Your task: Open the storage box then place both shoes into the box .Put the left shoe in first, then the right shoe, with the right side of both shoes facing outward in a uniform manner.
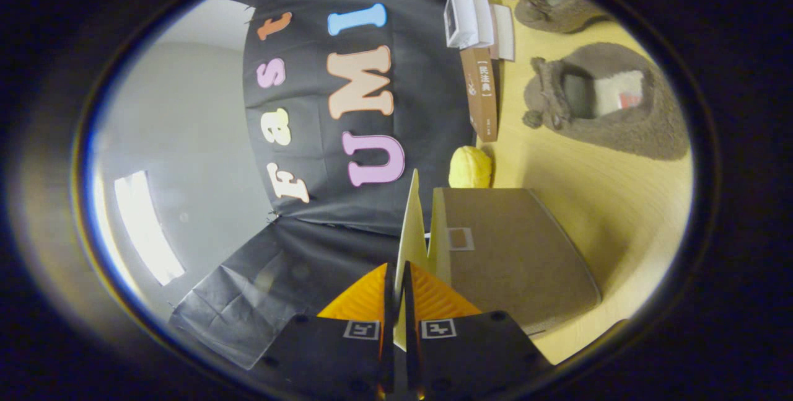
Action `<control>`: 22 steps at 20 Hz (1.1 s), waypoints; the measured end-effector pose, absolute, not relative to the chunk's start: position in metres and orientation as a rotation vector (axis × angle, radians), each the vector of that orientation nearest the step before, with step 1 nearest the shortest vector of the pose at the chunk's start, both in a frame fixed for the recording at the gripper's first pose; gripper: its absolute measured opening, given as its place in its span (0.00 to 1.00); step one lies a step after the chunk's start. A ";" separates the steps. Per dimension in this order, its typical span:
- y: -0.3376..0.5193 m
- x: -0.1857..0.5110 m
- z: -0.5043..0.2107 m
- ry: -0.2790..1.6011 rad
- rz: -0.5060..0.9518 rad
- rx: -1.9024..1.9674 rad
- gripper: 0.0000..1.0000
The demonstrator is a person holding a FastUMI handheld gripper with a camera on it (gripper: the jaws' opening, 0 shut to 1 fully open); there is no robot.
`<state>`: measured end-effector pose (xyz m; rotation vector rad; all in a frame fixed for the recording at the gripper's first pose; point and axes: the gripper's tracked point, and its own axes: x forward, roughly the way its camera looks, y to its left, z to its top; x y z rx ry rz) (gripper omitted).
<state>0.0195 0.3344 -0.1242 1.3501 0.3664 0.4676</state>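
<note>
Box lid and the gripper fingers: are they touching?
Touching. In the gripper view the fingers are closed on the thin lid, which stands edge-on between them, lifted off the box.

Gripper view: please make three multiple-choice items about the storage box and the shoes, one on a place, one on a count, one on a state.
1. Where is the yellow object?
A. just beyond the storage box
B. held by a hand
C. between the fingers

2. How many shoes lie on the table?
A. one
B. two
C. four

3. What is the gripper doing?
A. open above the table
B. shut on the box's lid
C. shut on a cup

Answers:
1 A, it sits at the box's far side.
2 B, one nearer shoe and another beyond it.
3 B, both fingers press the thin lid between them.
</note>
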 end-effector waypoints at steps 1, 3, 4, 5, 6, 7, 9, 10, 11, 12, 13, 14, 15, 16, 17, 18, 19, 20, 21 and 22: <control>0.338 0.021 -0.116 0.358 0.481 1.326 0.11; 0.346 0.020 -0.097 0.339 0.507 1.270 0.11; 0.352 0.020 -0.089 0.327 0.520 1.239 0.11; 0.357 0.020 -0.080 0.316 0.531 1.204 0.11; 0.362 0.019 -0.071 0.301 0.538 1.167 0.11; 0.368 0.020 -0.061 0.293 0.547 1.131 0.11; 0.386 0.021 -0.043 0.279 0.574 1.059 0.11; 0.395 0.020 -0.034 0.270 0.584 1.015 0.11; 0.405 0.018 -0.026 0.260 0.592 0.961 0.11; 0.415 0.015 -0.017 0.244 0.597 0.905 0.12; 0.427 0.011 -0.008 0.228 0.608 0.850 0.12; 0.442 0.008 0.000 0.220 0.625 0.807 0.12; 0.457 0.005 0.005 0.219 0.638 0.783 0.12; 0.473 0.003 0.008 0.221 0.651 0.772 0.12; 0.487 0.002 0.010 0.230 0.664 0.762 0.12; 0.500 0.001 0.012 0.241 0.677 0.759 0.12; 0.513 0.001 0.013 0.254 0.685 0.760 0.12; 0.527 -0.001 0.012 0.270 0.696 0.755 0.12; 0.541 -0.002 0.011 0.293 0.705 0.747 0.12; 0.557 -0.003 0.009 0.319 0.714 0.731 0.12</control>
